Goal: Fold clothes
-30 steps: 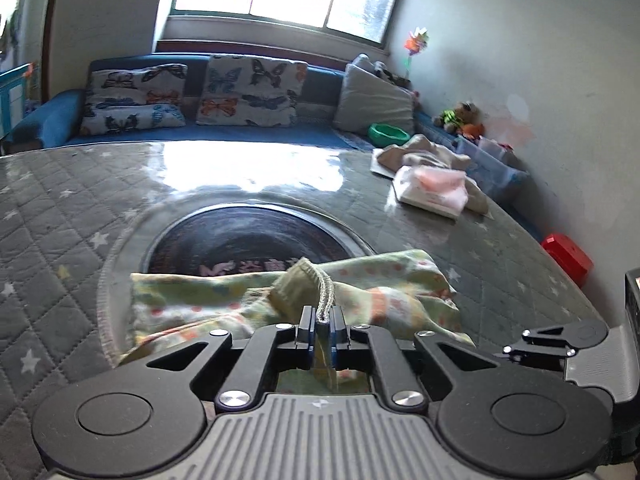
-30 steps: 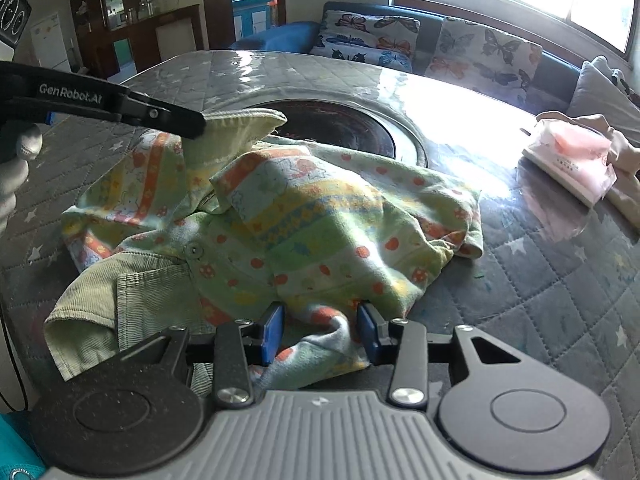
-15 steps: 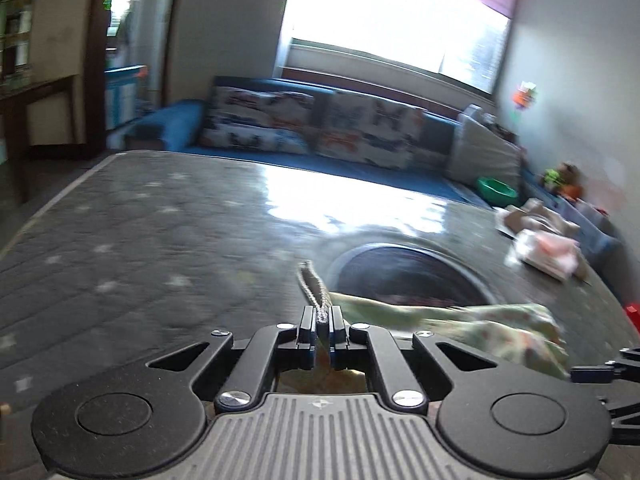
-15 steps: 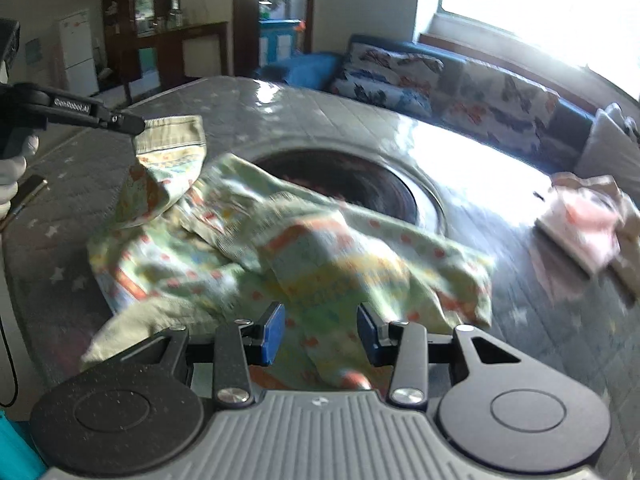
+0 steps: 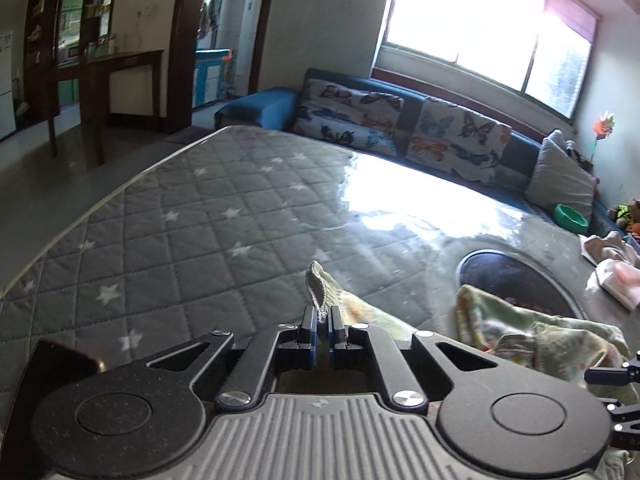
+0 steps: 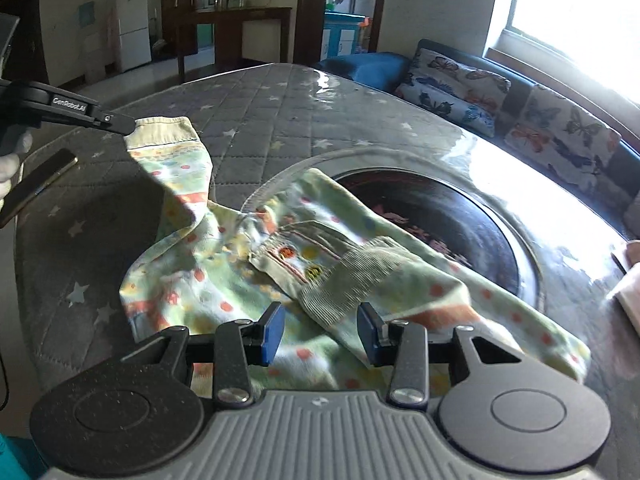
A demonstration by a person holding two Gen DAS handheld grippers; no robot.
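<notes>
The right gripper hovers with jaws wide over the pale green dotted cotton garment, which lies crumpled on the grey quilted star-print table cover. Its near edge is hidden behind the gripper body. 1 sleeve stretches up and left to the left gripper, clamped tight on its ribbed cuff.

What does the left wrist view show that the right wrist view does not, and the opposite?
Only the left wrist view shows the left gripper shut on the cuff, the green bowl and the pinwheel. Only the right wrist view shows the right gripper open above the garment, the white fridge and the ribbed collar. Both show the quilted table cover, the butterfly cushions and the phone.
</notes>
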